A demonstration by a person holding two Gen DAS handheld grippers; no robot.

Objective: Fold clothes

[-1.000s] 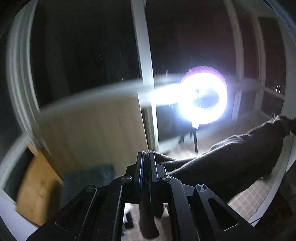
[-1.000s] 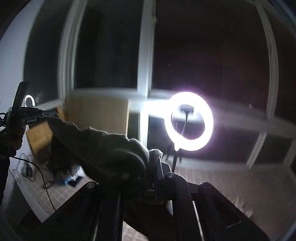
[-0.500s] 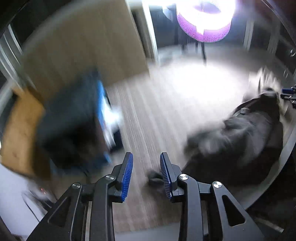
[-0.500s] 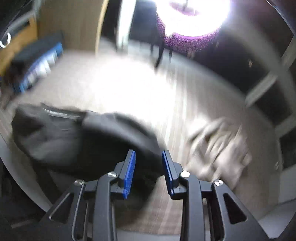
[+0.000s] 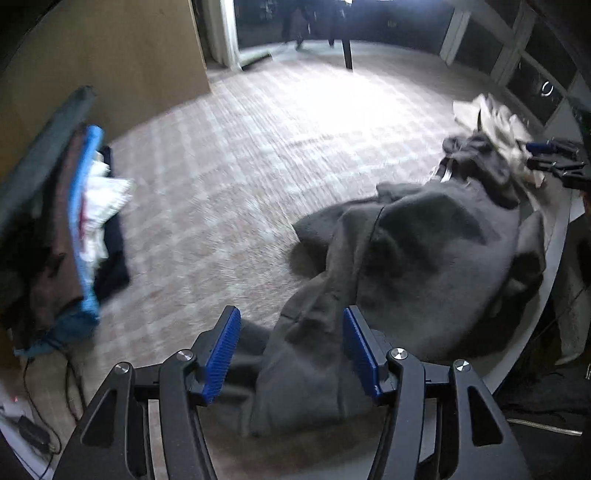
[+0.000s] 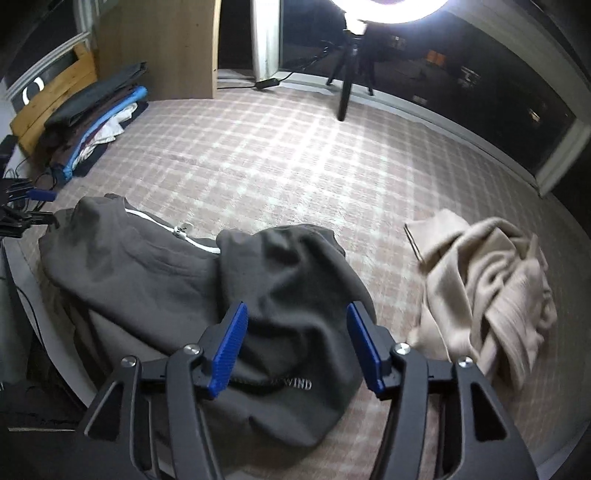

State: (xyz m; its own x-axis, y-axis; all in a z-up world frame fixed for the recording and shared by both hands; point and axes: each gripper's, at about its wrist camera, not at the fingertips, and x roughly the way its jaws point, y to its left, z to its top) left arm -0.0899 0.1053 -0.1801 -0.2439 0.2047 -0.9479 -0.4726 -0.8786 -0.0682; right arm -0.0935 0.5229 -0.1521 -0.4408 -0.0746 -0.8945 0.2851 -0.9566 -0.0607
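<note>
Left gripper point(image 5: 291, 347): lowest in the left wrist view, its blue-padded fingers point(image 5: 221, 352) spread wide apart with nothing clamped; a fold of the dark garment shows between them, and I cannot tell whether the pads touch it.
Right gripper point(image 6: 297, 345): also spread wide and empty, held over the near end of the same garment; contact with the cloth cannot be judged.
Dark grey garment point(image 6: 177, 280): the piece to be folded, lying crumpled on the floor straight ahead of both grippers; a white drawstring point(image 6: 173, 230) runs along its far edge, and white lettering point(image 6: 295, 384) ending in "WIND" shows on the near part below the right gripper.
Beige garment point(image 6: 480, 280): bunched in a heap on the floor to the right of the dark one in the right wrist view, with a strip of bare floor between them; slightly blurred.
Floor point(image 6: 295, 155): covered in a pale checked pattern, brightly lit in the middle.
Stack of clothes point(image 6: 96, 122): folded dark, blue and white pieces piled at the far left, against a wooden board point(image 6: 55, 99).
Wooden panel point(image 6: 159, 48): upright behind the stack.
Ring light point(image 6: 388, 7): glowing at the top edge, on a dark tripod point(image 6: 347, 66) that stands by the window wall.
</note>
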